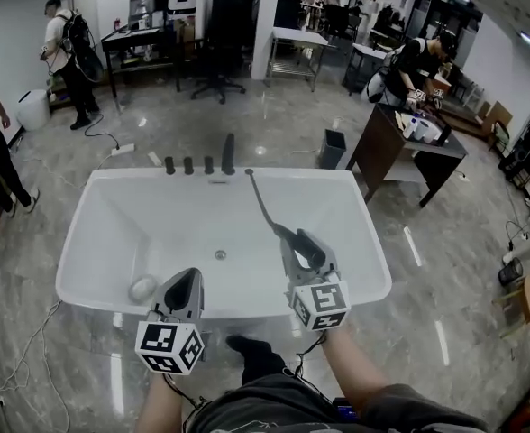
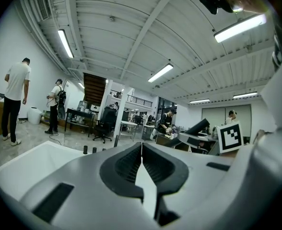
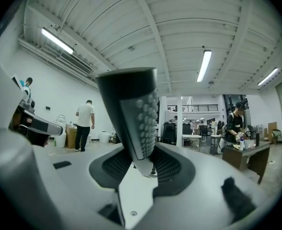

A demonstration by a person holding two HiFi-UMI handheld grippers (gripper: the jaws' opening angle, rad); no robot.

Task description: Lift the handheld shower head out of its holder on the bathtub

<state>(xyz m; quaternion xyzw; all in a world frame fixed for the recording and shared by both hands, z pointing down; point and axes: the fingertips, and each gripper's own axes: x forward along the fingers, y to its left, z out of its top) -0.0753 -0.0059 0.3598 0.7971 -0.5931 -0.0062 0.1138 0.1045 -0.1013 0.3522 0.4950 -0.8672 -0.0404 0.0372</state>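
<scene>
The handheld shower head, dark with a nubbed spray face, is out of its holder and sits between the jaws of my right gripper, which is shut on it above the near right part of the white bathtub. Its hose runs back to the tub's far deck beside the dark spout and knobs. In the right gripper view the head stands upright out of that gripper. My left gripper hovers over the tub's near rim, shut and holding nothing.
A white round object lies in the tub's near left corner, and the drain is at mid-floor. Beyond the tub stand a bin, a dark desk, an office chair and several people.
</scene>
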